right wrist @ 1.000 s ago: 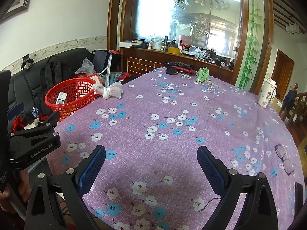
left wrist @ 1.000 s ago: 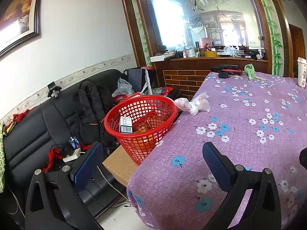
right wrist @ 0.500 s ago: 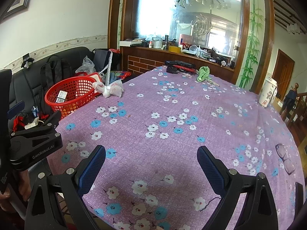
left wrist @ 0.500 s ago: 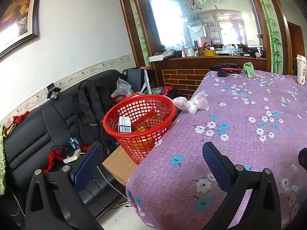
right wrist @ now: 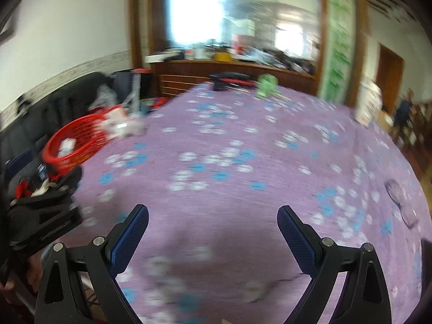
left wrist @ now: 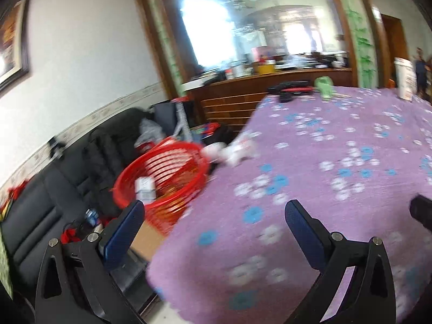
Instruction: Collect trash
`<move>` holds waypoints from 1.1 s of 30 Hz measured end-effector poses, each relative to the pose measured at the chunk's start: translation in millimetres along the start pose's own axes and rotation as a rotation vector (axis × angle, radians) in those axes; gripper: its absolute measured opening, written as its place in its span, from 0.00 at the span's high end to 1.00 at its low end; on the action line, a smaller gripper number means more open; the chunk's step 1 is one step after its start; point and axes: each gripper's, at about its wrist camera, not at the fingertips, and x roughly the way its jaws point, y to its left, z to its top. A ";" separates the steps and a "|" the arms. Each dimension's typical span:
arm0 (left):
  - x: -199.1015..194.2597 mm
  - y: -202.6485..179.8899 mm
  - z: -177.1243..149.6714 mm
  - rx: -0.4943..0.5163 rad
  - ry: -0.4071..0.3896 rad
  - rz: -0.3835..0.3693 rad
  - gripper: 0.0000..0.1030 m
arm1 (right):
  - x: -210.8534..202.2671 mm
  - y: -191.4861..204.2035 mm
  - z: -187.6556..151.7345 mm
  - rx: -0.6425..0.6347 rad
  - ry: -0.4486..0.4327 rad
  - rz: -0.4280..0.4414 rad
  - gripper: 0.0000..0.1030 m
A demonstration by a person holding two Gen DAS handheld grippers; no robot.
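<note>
A red mesh basket (left wrist: pixel 162 178) stands off the table's left edge with a small box and other bits inside; it also shows in the right wrist view (right wrist: pixel 78 140). A crumpled white plastic bag (left wrist: pixel 237 151) lies on the purple flowered tablecloth (left wrist: pixel 324 189) by the basket, and shows in the right wrist view (right wrist: pixel 124 127). My left gripper (left wrist: pixel 213 224) is open and empty near the table's left corner. My right gripper (right wrist: pixel 213 226) is open and empty over the cloth. Both views are blurred by motion.
A black sofa (left wrist: pixel 48 205) with bags and cables sits left of the table. At the far table edge lie a green item (left wrist: pixel 325 86) and black and red objects (left wrist: pixel 289 87). A white cup (left wrist: pixel 405 79) stands far right. Glasses (right wrist: pixel 399 199) lie at the right.
Both cameras have swung, blurring the views. The basket and bag now sit further left in the right view and further right in the left view. Both grippers stay open.
</note>
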 end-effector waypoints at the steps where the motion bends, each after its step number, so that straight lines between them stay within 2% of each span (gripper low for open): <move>1: -0.3 -16.3 8.6 0.034 0.001 -0.048 0.00 | 3.2 -11.5 2.0 0.026 0.013 -0.025 0.03; 3: 0.6 -40.5 20.5 0.073 0.021 -0.143 0.00 | 13.2 -51.7 5.3 0.114 0.053 -0.105 0.01; 4: 4.2 -60.0 29.4 0.100 0.055 -0.226 0.00 | 16.9 -69.8 5.8 0.155 0.066 -0.136 0.01; 7: 17.5 -108.6 44.4 0.143 0.153 -0.399 0.00 | 30.9 -128.8 3.5 0.274 0.119 -0.249 0.01; 8: 22.4 -124.2 47.6 0.153 0.180 -0.435 0.00 | 34.6 -145.8 1.4 0.311 0.139 -0.281 0.01; 10: 29.2 -152.7 51.9 0.166 0.210 -0.466 0.00 | 43.5 -178.8 -6.1 0.392 0.187 -0.328 0.01; 13: 35.6 -190.2 51.9 0.195 0.240 -0.492 0.00 | 50.1 -203.3 -16.2 0.469 0.225 -0.336 0.01; 15: 42.9 -211.1 50.0 0.212 0.282 -0.532 0.00 | 54.6 -207.4 -17.4 0.467 0.242 -0.339 0.01; 18: 50.9 -230.8 45.5 0.241 0.335 -0.554 0.00 | 63.4 -205.0 -18.6 0.430 0.277 -0.340 0.01; 22: 66.2 -242.3 41.2 0.258 0.368 -0.540 0.00 | 68.0 -202.2 -18.1 0.394 0.294 -0.349 0.01; 27: 72.0 -240.0 41.0 0.232 0.370 -0.585 0.00 | 78.3 -199.1 -16.2 0.387 0.287 -0.358 0.01; 30: 79.5 -237.0 41.8 0.193 0.396 -0.621 0.00 | 79.3 -198.9 -15.7 0.389 0.288 -0.358 0.00; 33: 80.6 -237.9 42.1 0.193 0.397 -0.622 0.00 | 80.1 -198.9 -15.1 0.388 0.289 -0.359 0.00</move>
